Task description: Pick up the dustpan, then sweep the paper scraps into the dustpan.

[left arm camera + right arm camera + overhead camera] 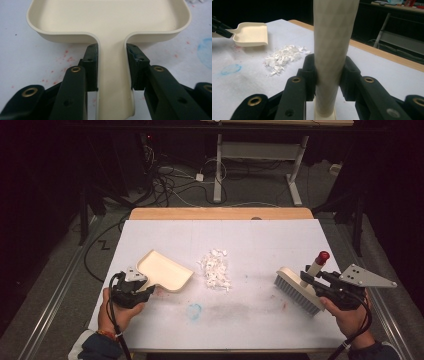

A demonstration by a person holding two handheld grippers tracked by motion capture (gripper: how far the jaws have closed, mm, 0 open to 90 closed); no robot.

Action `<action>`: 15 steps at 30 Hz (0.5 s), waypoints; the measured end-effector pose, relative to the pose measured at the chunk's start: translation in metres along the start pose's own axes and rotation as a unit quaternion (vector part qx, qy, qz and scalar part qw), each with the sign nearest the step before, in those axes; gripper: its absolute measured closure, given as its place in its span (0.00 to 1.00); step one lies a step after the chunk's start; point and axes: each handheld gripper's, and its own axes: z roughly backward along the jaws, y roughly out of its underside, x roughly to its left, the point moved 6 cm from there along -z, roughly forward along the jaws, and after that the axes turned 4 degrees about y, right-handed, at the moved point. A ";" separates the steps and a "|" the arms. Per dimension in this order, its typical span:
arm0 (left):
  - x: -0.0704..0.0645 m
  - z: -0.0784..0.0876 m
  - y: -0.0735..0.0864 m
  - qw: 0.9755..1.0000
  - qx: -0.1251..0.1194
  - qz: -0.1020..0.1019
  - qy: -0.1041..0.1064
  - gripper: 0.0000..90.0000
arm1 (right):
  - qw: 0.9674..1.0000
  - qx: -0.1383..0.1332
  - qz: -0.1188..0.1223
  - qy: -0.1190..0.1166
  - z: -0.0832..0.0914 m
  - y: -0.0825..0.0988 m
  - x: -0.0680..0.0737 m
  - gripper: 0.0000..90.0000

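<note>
Left gripper (111, 66) is clamped on the dustpan (110, 22) handle, pan just ahead of the pads. Right gripper (328, 72) is clamped on the brush (300, 290) handle. Paper scraps (216, 269) lie between them: light, loose, likely to scatter. Both tools are stiff plastic, best held by their handles.

No writing, label, brand or number can be read anywhere. The dustpan (110, 17) and brush (299, 290) are plain cream, unmarked. The white table (260, 245) carries only stains (a blue smudge (194, 310) near the middle, red specks beside it), none forming letters. A dark zigzag (104, 245) on the far-left floor is unclear.
</note>
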 end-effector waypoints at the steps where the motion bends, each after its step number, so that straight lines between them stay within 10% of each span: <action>1: -0.003 0.001 0.001 1.000 0.004 -0.008 0.003 0.71 | 1.000 0.004 0.000 0.001 -0.001 0.001 0.000 0.78; 15: -0.035 0.012 0.018 0.997 0.032 -0.053 0.037 0.71 | 1.000 0.003 0.013 0.002 -0.036 -0.010 -0.003 0.78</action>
